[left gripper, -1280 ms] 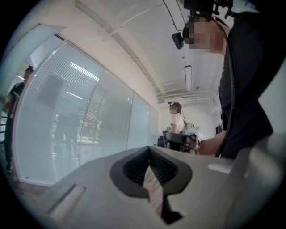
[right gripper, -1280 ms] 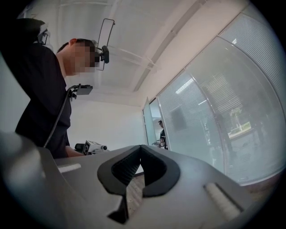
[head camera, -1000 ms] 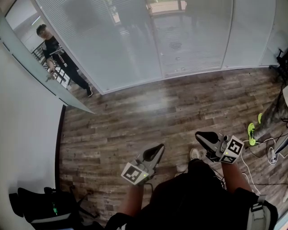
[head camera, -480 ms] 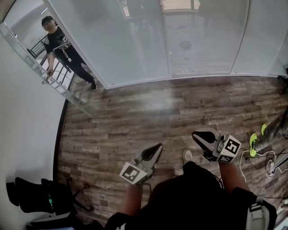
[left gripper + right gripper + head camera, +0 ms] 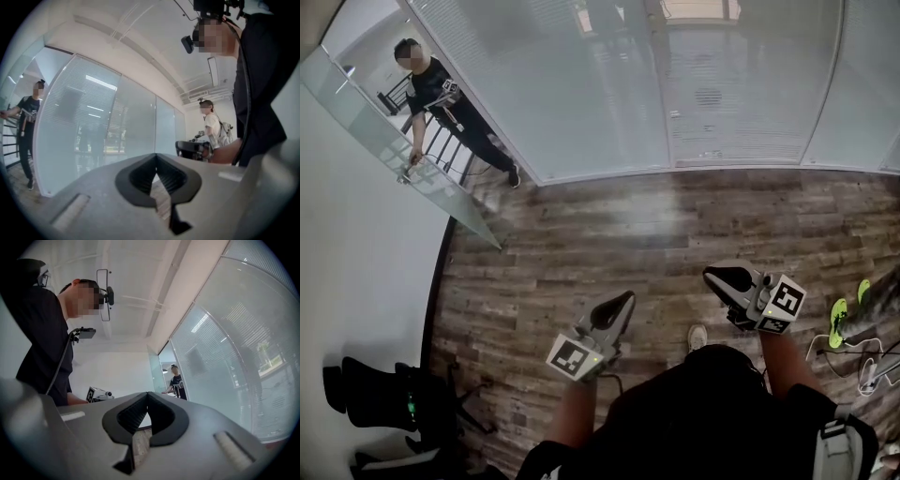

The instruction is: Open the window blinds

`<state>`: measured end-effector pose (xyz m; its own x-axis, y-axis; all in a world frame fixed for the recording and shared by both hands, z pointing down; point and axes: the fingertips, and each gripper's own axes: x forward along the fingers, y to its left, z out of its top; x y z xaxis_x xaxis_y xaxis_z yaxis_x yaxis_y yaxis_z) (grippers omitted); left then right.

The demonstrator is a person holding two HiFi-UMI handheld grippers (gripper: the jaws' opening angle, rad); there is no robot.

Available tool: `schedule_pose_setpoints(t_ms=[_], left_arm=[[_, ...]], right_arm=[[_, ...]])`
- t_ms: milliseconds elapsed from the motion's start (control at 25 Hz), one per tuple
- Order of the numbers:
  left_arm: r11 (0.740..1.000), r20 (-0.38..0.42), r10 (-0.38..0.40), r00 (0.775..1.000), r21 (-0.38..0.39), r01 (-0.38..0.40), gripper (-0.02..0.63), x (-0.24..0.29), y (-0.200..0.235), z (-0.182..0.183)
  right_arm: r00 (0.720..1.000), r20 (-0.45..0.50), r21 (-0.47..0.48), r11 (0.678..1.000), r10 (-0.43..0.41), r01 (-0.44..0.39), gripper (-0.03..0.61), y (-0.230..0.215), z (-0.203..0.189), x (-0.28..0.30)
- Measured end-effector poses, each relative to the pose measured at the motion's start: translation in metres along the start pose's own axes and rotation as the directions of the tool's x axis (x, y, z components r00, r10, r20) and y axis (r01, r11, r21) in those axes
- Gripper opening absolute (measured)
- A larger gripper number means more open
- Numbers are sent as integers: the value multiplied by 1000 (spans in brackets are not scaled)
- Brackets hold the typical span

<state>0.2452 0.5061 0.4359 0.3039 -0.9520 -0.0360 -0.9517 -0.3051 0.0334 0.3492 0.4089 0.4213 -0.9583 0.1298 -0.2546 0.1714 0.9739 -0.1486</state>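
Note:
The window blinds (image 5: 609,75) hang shut behind tall glass panels along the far wall, and show pale and slatted in the left gripper view as blinds (image 5: 89,126) and in the right gripper view as blinds (image 5: 225,343). My left gripper (image 5: 625,300) is shut and empty, held over the wooden floor well short of the glass. My right gripper (image 5: 715,277) is also shut with nothing in it, level with the left one. In the gripper views the left gripper (image 5: 156,155) and the right gripper (image 5: 147,393) have their tips touching.
A person (image 5: 455,108) stands at an open glass door (image 5: 384,141) at the far left. A dark bag (image 5: 384,398) lies by the white wall at the near left. Cables and green shoes (image 5: 848,319) lie at the right. Another person (image 5: 213,129) stands behind.
Both grippers have moved forward with me towards the glass wall, which now looks nearer; the view has shifted right. Both grippers stay shut.

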Motion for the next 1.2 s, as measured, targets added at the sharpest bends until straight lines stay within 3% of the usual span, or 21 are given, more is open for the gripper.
schedule_pose_setpoints(t_ms=[160,520,960,1200], left_arm=[[999,-47,42,998,4,-42,5,5,14,-9],[997,-59,77,995,29,-76,3,28,31,-6],[995,-42,89,995,38,-87,5,71,50,-7],[990,-22,136,990,40,-135,5,94,67,-4]], right_arm=[[1000,22,25,999,23,-23,6,-15,0,6],[998,19,40,998,53,-54,6,-43,0,10],[996,-34,45,995,87,-86,6,-76,4,7],[996,-41,15,997,81,-81,6,-120,0,2]])
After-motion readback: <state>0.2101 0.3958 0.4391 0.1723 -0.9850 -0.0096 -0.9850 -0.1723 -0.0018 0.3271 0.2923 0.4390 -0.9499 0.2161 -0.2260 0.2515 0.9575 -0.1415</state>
